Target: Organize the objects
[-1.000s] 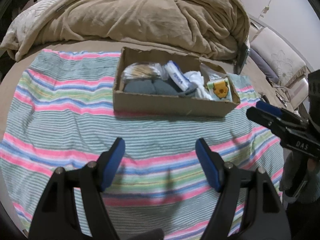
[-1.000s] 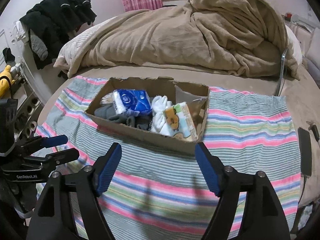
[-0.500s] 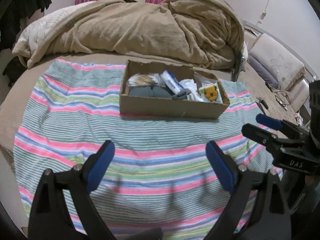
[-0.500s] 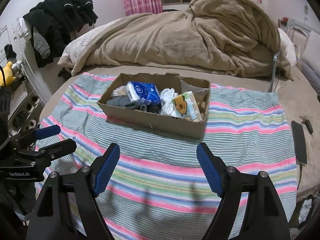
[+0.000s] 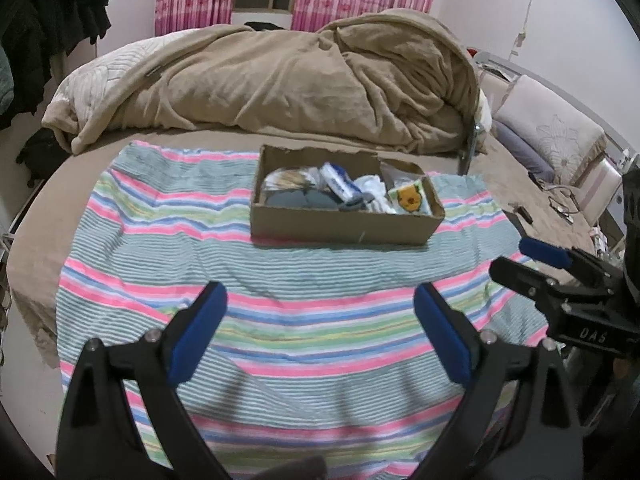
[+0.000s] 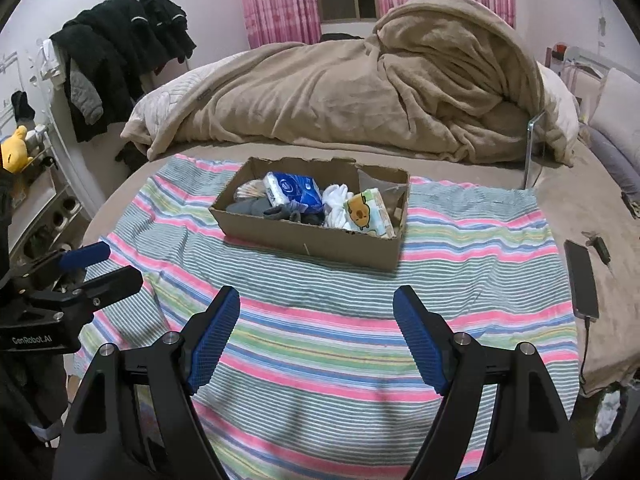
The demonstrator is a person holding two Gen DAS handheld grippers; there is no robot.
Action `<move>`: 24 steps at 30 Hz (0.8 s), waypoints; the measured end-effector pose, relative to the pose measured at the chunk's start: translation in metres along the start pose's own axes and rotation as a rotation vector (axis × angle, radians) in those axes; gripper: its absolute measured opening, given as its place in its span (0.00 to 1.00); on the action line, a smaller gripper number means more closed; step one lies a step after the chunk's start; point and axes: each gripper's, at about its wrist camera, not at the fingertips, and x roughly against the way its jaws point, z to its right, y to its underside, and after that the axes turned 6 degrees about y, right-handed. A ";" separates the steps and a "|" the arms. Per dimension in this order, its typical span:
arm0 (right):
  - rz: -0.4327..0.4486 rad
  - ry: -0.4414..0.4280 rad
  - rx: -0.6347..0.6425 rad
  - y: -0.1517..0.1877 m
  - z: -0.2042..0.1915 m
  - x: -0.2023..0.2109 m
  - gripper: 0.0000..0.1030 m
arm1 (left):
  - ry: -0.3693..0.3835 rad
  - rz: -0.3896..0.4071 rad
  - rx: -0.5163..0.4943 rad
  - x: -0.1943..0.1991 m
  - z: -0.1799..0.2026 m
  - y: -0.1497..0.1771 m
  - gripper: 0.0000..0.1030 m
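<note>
An open cardboard box (image 5: 344,222) (image 6: 312,242) sits on a striped towel (image 5: 280,280) (image 6: 340,320) spread over the bed. Inside lie a blue tissue pack (image 6: 294,192), grey socks (image 6: 276,210), white socks (image 6: 336,200) and a tissue pack with a yellow cartoon animal (image 6: 366,210) (image 5: 410,198). My left gripper (image 5: 320,320) hangs open over the towel's near part, well short of the box, with nothing between its blue pads. My right gripper (image 6: 316,324) is likewise open and empty, also short of the box. Each gripper shows at the side of the other's view.
A rumpled tan blanket (image 5: 280,84) fills the back of the bed. A phone on a cable (image 6: 582,280) lies right of the towel. Dark clothes (image 6: 120,56) hang at the left wall beside a shelf with a yellow plush toy (image 6: 14,152). Pillows (image 5: 548,140) lie at the right.
Both grippers have drawn back and up from the box, which now looks smaller and farther. The left gripper's jaws have spread wider. The box's contents have stayed put.
</note>
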 end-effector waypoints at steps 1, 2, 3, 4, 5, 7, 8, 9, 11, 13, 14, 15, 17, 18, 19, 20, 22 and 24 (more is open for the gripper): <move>0.003 -0.001 0.002 0.000 -0.001 0.002 0.79 | 0.000 0.000 0.000 0.001 0.001 0.000 0.93; 0.004 -0.002 0.004 0.000 -0.001 0.002 0.79 | 0.001 0.001 -0.001 0.001 0.001 0.000 0.93; 0.005 -0.003 0.005 0.000 -0.002 0.003 0.79 | 0.001 0.001 -0.001 0.002 0.001 0.000 0.93; 0.006 -0.004 0.005 0.000 -0.002 0.003 0.79 | 0.001 0.002 -0.001 0.003 0.002 0.000 0.93; 0.006 -0.004 0.005 0.000 -0.002 0.004 0.79 | 0.000 0.005 -0.002 0.004 0.002 0.000 0.93; 0.007 -0.005 0.002 -0.001 -0.002 0.004 0.79 | -0.005 0.008 -0.005 0.005 0.003 -0.001 0.93; 0.007 -0.006 0.001 -0.001 -0.001 0.004 0.79 | -0.006 0.009 -0.006 0.005 0.004 -0.001 0.93; 0.007 -0.007 0.001 -0.001 -0.001 0.004 0.79 | -0.005 0.010 -0.007 0.005 0.004 -0.002 0.93; 0.004 -0.008 -0.002 -0.001 -0.001 0.004 0.79 | -0.001 0.008 -0.007 0.004 0.005 -0.001 0.93; 0.000 -0.009 -0.004 -0.001 0.001 0.003 0.79 | 0.003 0.005 -0.006 0.004 0.005 -0.002 0.93; -0.001 -0.008 -0.005 -0.001 0.001 0.002 0.79 | 0.003 0.005 -0.007 0.004 0.004 -0.002 0.93; -0.003 -0.008 -0.007 -0.001 0.002 0.002 0.79 | 0.004 0.005 -0.006 0.004 0.004 -0.002 0.93; -0.002 -0.009 -0.007 -0.002 0.003 0.001 0.79 | 0.002 0.005 -0.005 0.003 0.004 -0.002 0.93; -0.003 -0.008 -0.006 -0.002 0.003 0.001 0.79 | 0.000 0.005 -0.005 0.003 0.004 -0.002 0.93; -0.003 -0.009 -0.006 -0.002 0.003 0.000 0.79 | -0.002 0.004 -0.004 0.003 0.004 -0.002 0.93; -0.003 -0.009 -0.006 -0.002 0.003 0.000 0.79 | -0.005 0.003 -0.002 0.003 0.004 -0.002 0.93; -0.005 -0.007 -0.008 -0.002 0.003 0.000 0.79 | -0.004 0.002 -0.001 0.003 0.003 -0.002 0.93; -0.008 -0.008 -0.010 -0.003 0.003 -0.001 0.79 | -0.006 0.002 -0.001 0.003 0.003 -0.002 0.93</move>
